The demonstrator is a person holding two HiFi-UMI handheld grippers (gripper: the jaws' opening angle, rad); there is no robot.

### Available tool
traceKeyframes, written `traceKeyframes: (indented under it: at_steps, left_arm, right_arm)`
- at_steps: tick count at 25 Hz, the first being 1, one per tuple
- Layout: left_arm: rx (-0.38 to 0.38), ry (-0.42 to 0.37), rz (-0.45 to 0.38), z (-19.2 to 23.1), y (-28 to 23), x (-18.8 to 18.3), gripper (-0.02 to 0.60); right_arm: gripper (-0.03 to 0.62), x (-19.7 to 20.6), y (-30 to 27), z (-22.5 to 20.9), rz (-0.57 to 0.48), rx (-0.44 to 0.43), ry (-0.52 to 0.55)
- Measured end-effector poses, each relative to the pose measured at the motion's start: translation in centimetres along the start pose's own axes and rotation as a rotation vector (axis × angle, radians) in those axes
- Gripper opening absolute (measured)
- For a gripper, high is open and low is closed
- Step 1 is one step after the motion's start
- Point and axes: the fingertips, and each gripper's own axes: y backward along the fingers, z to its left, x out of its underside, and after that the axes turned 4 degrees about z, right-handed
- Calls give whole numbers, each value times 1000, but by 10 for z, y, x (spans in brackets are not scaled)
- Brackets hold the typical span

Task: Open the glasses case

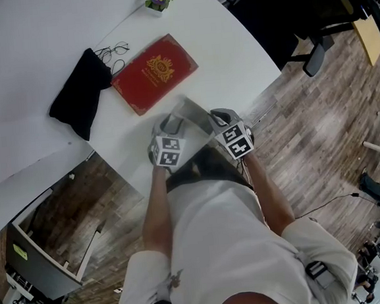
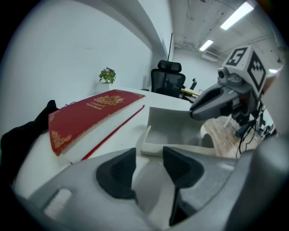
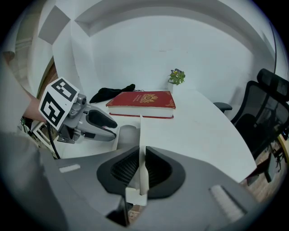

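- holding the glasses case (image 2: 174, 128) at the near edge of the table (image 1: 234, 51), our left gripper (image 2: 148, 169) clenched its base while our right gripper (image 3: 141, 169) pinched the thin lid (image 3: 140, 135).
- we judged the lid raised upright and the case mostly open; folding it fully back was left.
- the red book (image 1: 155, 73) lay close at 11 o'clock; the table dropped off at 6 o'clock.
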Motion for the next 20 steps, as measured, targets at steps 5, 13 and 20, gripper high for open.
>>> traceKeyframes:
  at_steps: [5, 13, 20]
  left_arm:
    - [-1, -3, -16, 0, -2, -2, 189]
    - [-2, 1, -15, 1, -2, -1, 189]
    - [-5, 3, -21, 2, -2, -1, 189]
  right_arm:
    - [37, -1, 0, -2, 2, 2, -5]
    - [33, -1, -1, -6, 4, 7, -11]
    - [32, 0, -1, -9, 0, 19, -26]
